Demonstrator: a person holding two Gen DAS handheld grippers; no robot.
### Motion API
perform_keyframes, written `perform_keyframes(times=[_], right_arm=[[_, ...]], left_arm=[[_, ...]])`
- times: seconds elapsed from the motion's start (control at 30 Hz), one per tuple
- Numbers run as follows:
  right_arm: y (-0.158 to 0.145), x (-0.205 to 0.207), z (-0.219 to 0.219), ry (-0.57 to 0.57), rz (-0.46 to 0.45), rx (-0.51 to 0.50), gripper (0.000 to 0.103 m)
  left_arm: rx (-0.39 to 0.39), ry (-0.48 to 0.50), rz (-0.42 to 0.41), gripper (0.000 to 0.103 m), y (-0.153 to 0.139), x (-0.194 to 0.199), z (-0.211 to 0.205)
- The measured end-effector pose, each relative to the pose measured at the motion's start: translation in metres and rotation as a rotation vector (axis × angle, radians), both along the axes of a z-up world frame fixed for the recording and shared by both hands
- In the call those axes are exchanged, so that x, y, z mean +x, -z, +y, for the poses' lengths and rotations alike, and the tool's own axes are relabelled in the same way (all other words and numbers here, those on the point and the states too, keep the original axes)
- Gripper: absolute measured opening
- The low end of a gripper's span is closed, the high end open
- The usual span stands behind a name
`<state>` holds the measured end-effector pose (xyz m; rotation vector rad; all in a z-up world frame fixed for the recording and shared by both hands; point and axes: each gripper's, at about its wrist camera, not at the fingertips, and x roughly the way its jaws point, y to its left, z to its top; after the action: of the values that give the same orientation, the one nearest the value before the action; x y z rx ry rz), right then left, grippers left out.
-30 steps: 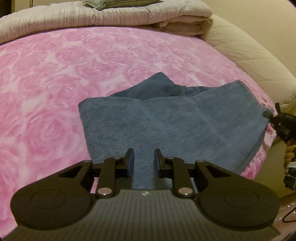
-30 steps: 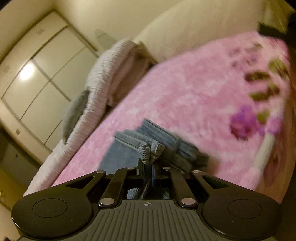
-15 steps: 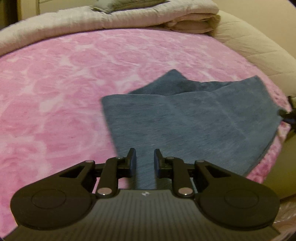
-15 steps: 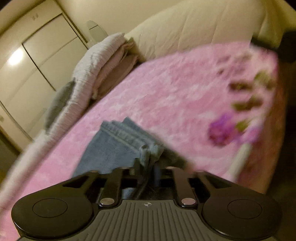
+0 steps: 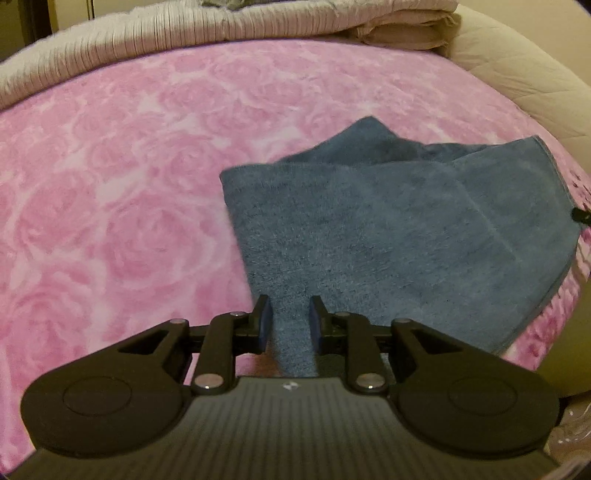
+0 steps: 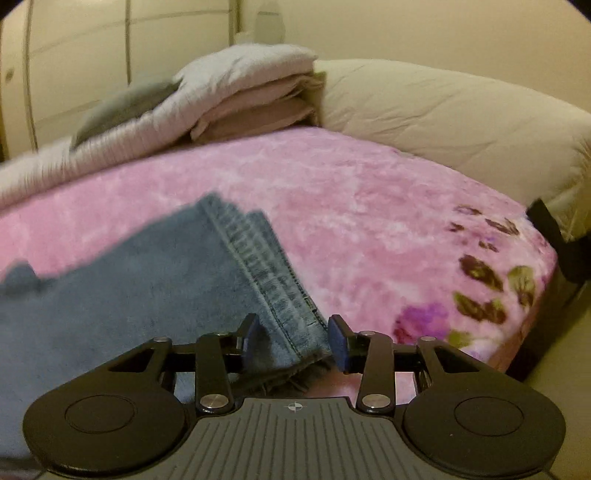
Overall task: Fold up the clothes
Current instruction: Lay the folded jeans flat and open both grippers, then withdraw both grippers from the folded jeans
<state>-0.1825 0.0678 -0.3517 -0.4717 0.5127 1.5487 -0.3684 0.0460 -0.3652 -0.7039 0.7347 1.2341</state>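
1. Jeans [image 5: 369, 229] of blue denim, folded into a broad flat slab and lying on the near right part of a bed, with one darker corner poking out at the far side.
2. Seen again in the right wrist view as jeans [image 6: 147, 288] with two stitched leg hems stacked side by side and frayed threads at the near end.
3. Gripped by the left gripper [image 5: 290, 314] on a thick, bunched strip of the denim. A narrow gap between the blue pads, filled edge to edge with cloth.
4. Right gripper [image 6: 291, 332] standing wide, its jaws having just been opening, with the hem end between them. Right pad clear of the denim, left pad just beside it, so nothing pinched.
5. One small white emblem on the ribbed grey body of each gripper, too small to read as letters.
6. Under the jeans, a pink blanket [image 5: 129, 166] printed with large pale roses. In the right wrist view, darker purple flowers and olive leaves near its right corner.
7. Along the far edge of the blanket, a ribbed pale quilt [image 5: 184, 33] folded in layers, with a grey cushion [image 6: 122, 107] resting on top.
8. Beside the quilt, a cream padded duvet [image 6: 443, 122] — bulky, creased, and touching the blanket's edge.
9. Behind all of it, pale wardrobe doors [image 6: 74, 55] — blurred.
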Motion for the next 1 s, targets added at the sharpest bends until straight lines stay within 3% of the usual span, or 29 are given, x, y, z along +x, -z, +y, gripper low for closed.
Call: perform_keyframes(times=[0.1,0.17,0.23,0.33,0.4,0.73,1.0], right_arm=[[-0.022,-0.002,-0.023,-0.014,-0.050,0.078,0.040],[-0.030,-0.007,-0.038,-0.064,-0.032,0.104,0.040],[-0.024,-0.016,-0.040,-0.139,-0.012,0.073,0.040],[0.011,-0.027,-0.019,-0.160,-0.035,-0.051,0.040],[0.015,-0.028,-0.017,-0.142,-0.016,-0.040,0.040],[-0.017,-0.033,-0.063,-0.110,0.084,-0.095,0.040],[-0.031,-0.053,-0.092,-0.118,0.106,-0.146,0.040]], left_arm=[[0.014,-0.007,-0.027,0.018,-0.013,-0.006,-0.015],[0.019,-0.002,-0.046,0.017,-0.018,-0.007,-0.025],[0.019,0.010,-0.064,0.018,-0.021,-0.004,-0.034],[0.002,0.022,-0.043,0.019,-0.007,0.002,-0.035],[-0.004,0.024,-0.024,0.019,0.004,0.005,-0.036],[0.004,-0.036,0.002,0.018,-0.016,-0.001,-0.052],[0.032,-0.053,0.000,0.021,-0.038,-0.005,-0.079]])
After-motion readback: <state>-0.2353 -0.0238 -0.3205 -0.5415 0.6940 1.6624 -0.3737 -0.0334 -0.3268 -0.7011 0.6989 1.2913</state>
